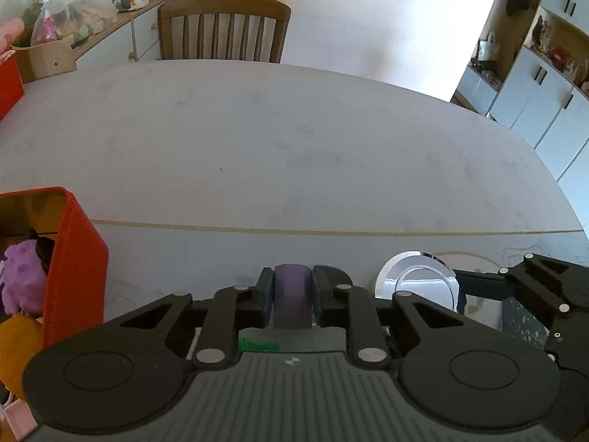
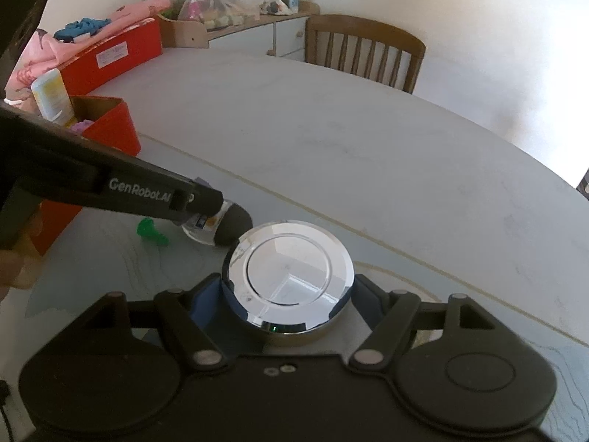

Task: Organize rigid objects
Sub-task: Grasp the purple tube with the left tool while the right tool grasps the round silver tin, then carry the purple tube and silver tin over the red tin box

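On the table (image 1: 294, 147), near edge: left gripper (image 1: 292, 298) clenched on a purple block (image 1: 291, 300), pads tight against both sides. Right gripper (image 2: 289, 287) grasps a chrome disc (image 2: 289, 272), fingers against its left and right rim; disc sits flat on the table. From the right wrist view the left gripper comes in from the left, tip just beside the disc, over a small dark-ended item I can't identify. Green plastic piece (image 2: 151, 232) lies left of that. Red box (image 1: 75, 258) at far left, open, holding a purple toy (image 1: 22, 280).
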Action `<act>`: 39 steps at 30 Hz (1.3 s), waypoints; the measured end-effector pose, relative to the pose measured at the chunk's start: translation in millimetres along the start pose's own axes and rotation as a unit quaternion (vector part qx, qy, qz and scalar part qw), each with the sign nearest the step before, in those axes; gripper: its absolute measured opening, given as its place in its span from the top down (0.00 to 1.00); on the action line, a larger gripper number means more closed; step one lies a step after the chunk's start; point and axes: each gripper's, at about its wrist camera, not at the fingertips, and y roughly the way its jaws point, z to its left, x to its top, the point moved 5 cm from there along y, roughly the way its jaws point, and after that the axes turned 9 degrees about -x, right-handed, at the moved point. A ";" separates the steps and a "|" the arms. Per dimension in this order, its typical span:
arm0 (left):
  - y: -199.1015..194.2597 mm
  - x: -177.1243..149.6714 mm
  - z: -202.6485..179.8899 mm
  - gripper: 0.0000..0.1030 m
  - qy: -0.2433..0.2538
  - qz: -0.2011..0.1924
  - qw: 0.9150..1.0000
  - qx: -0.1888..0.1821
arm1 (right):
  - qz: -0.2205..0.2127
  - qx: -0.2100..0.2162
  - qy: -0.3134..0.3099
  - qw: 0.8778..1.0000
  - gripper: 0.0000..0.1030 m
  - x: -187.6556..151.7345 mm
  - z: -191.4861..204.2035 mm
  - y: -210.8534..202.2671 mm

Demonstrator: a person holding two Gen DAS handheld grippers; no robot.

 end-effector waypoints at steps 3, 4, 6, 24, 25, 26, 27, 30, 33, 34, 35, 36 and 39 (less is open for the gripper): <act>-5.7 -1.1 -0.1 0.80 -0.002 0.001 1.000 -0.004 | -0.003 -0.002 0.003 1.000 0.27 -1.3 -2.0 -10.6; -7.8 -1.5 -0.2 0.80 -0.003 0.001 1.000 -0.005 | -0.004 0.000 0.006 1.000 0.27 -1.6 -3.0 -14.6; -13.2 -2.5 -0.7 0.80 -0.005 0.003 1.000 -0.007 | -0.003 0.002 0.013 1.000 0.27 -2.1 -4.0 -21.8; -93.7 -17.0 8.1 0.80 -0.010 -0.008 1.000 -0.024 | -0.010 0.011 0.027 1.000 0.27 -2.0 24.6 -92.9; -99.1 -17.7 10.7 0.80 -0.009 -0.010 1.000 -0.024 | -0.010 0.011 0.028 0.999 0.27 -1.2 27.5 -95.7; -104.5 -18.7 13.3 0.80 -0.009 -0.012 1.000 -0.025 | -0.012 0.012 0.029 0.999 0.27 -0.1 30.9 -99.0; -109.3 -19.7 16.2 0.80 -0.009 -0.014 1.000 -0.025 | -0.014 0.013 0.030 0.999 0.27 0.5 33.9 -102.0; -123.6 -24.4 25.3 0.80 -0.010 -0.018 1.000 -0.024 | -0.017 0.016 0.033 0.999 0.27 4.9 46.3 -110.3; -138.2 -29.7 34.0 0.80 -0.010 -0.022 0.999 -0.023 | -0.022 0.025 0.032 0.999 0.27 8.2 62.2 -118.9; -142.5 -30.5 37.9 0.80 -0.010 -0.023 0.999 -0.022 | -0.024 0.026 0.029 0.999 0.27 9.7 67.9 -121.6; -146.8 -31.7 41.6 0.80 -0.010 -0.025 0.999 -0.022 | -0.025 0.029 0.026 0.999 0.27 11.3 73.2 -123.3; -151.8 -33.1 46.3 0.80 -0.010 -0.026 0.999 -0.021 | -0.027 0.032 0.025 0.999 0.27 13.4 78.7 -124.8; -164.0 -38.7 59.6 0.80 -0.014 -0.030 0.999 -0.018 | -0.033 0.040 0.024 0.998 0.27 20.2 94.9 -129.7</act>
